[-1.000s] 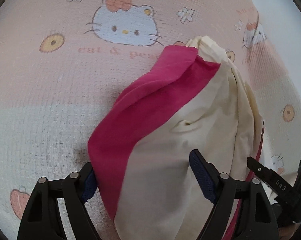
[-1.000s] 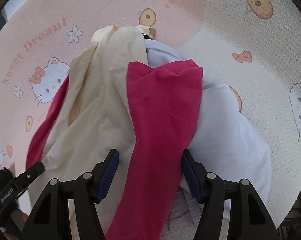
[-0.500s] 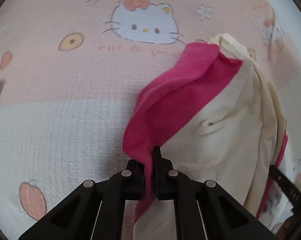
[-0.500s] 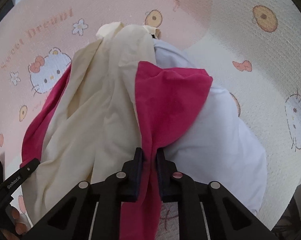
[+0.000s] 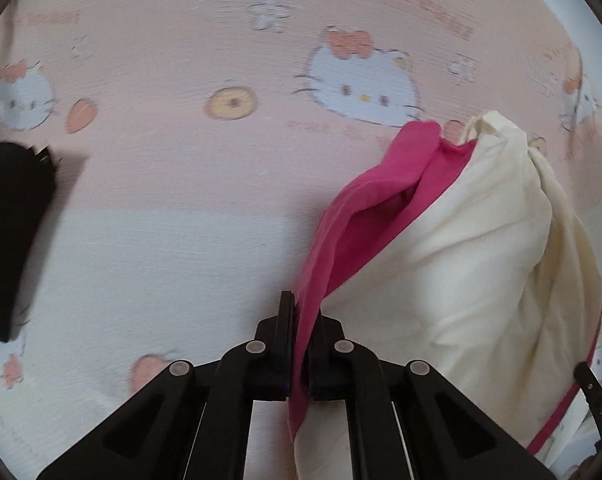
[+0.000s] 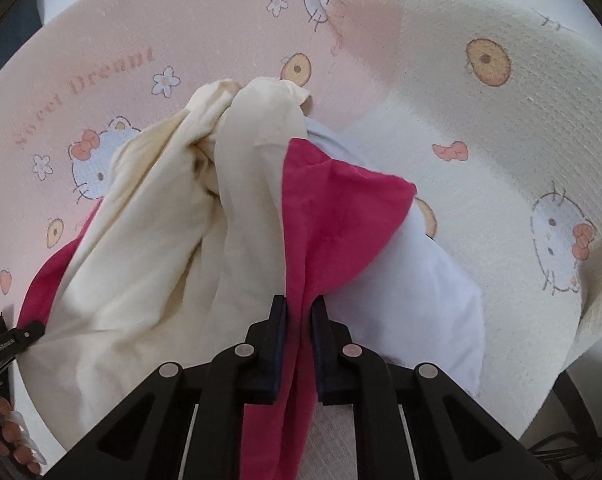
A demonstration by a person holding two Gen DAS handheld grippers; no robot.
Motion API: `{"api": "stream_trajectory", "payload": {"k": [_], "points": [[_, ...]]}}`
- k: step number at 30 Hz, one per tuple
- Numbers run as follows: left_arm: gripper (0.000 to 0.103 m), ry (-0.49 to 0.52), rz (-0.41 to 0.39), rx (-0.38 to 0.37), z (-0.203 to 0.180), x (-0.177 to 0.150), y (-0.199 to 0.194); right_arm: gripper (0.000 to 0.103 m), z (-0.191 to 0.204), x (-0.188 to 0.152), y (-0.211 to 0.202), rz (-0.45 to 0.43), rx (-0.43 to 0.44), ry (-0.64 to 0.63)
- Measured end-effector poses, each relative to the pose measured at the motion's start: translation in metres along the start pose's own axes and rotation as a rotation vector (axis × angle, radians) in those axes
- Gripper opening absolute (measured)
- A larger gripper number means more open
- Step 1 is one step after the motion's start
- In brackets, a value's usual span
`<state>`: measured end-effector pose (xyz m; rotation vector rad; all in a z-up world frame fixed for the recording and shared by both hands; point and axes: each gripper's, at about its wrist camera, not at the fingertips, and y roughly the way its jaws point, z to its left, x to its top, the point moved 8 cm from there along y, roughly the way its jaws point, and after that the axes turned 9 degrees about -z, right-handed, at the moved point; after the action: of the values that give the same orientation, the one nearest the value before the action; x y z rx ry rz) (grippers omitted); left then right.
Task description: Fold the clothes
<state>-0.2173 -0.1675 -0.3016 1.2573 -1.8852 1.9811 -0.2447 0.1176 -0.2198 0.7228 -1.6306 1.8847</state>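
in the left wrist view the left gripper (image 5: 299, 316) is seen at the bottom centre of the frame, its jaws having just been closing and now clamped on a fold of the pink cloth (image 5: 365, 216). the pink cloth runs from the jaws up toward the centre right of the frame, where it lies against the cream garment (image 5: 481, 264) that fills the right side. both are seen over a patterned blanket (image 5: 181, 160) printed with cat faces. a blurred black object (image 5: 9, 232) sits at the left edge.

in the right wrist view the right gripper (image 6: 299, 312) is seen at the bottom centre, its jaws nearly together and pinched on the pink cloth (image 6: 333, 232). the cream garment (image 6: 161, 248) is bunched at the centre left, and a white garment (image 6: 413, 300) lies at the right of the pink cloth, touching it. the blanket (image 6: 481, 160) fills the rest of the frame.
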Motion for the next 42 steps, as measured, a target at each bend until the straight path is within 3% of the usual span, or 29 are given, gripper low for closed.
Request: {"api": "stream_trajectory", "payload": {"k": [14, 22, 28, 32, 34, 39, 42], "points": [[0.004, 0.016, 0.019, 0.066, 0.044, -0.038, -0.050, 0.009, -0.038, -0.038, -0.031, 0.032, -0.031, 0.033], [0.004, 0.017, 0.019, 0.033, 0.066, -0.055, -0.063, 0.009, -0.039, -0.052, -0.046, 0.029, -0.008, 0.048], [0.004, 0.073, 0.021, 0.013, 0.060, -0.060, -0.068, 0.010, -0.038, -0.059, -0.042, 0.048, -0.016, 0.035], [0.004, -0.114, -0.036, -0.215, 0.059, -0.050, -0.084, 0.010, -0.041, -0.064, -0.032, 0.059, -0.019, 0.040], [0.004, -0.211, -0.041, -0.263, 0.066, -0.044, -0.088, 0.010, -0.040, -0.066, -0.031, 0.060, -0.020, 0.033], [0.004, -0.262, -0.050, -0.203, 0.082, -0.035, -0.091, 0.013, -0.035, -0.065, -0.037, 0.074, -0.010, 0.004], [0.004, -0.276, -0.050, -0.195, 0.090, -0.033, -0.094, 0.025, -0.028, -0.064, -0.047, 0.085, 0.016, 0.009]]}}
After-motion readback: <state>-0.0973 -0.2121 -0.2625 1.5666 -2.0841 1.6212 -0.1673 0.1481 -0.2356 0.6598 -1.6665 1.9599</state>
